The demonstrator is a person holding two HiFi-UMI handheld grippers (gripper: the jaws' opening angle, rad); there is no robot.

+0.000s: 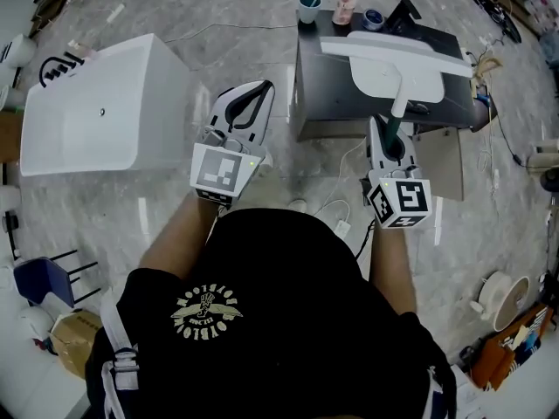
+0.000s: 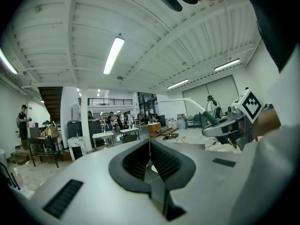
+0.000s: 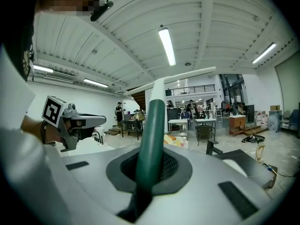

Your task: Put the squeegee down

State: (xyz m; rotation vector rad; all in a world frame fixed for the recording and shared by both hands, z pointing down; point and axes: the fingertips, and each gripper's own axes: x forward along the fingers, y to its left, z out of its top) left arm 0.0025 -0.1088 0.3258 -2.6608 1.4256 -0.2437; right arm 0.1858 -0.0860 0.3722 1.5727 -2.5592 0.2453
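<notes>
The tub (image 1: 105,103) sits upper left; the cabinet (image 1: 319,94) upper right, a cup (image 1: 308,7) and bottle (image 1: 346,5) at its far edge. The squeegee (image 1: 384,49) hangs over the cabinet.

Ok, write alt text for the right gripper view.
The right gripper is shut on the green handle of a squeegee, its white blade crossing the view above. The left gripper shows at the left, with tables and people far behind.

Black T-shirt (image 1: 288,269), gold emblem (image 1: 207,311), white left gripper (image 1: 253,94) and right gripper (image 1: 389,138), square-marker cubes (image 1: 217,171)
</notes>
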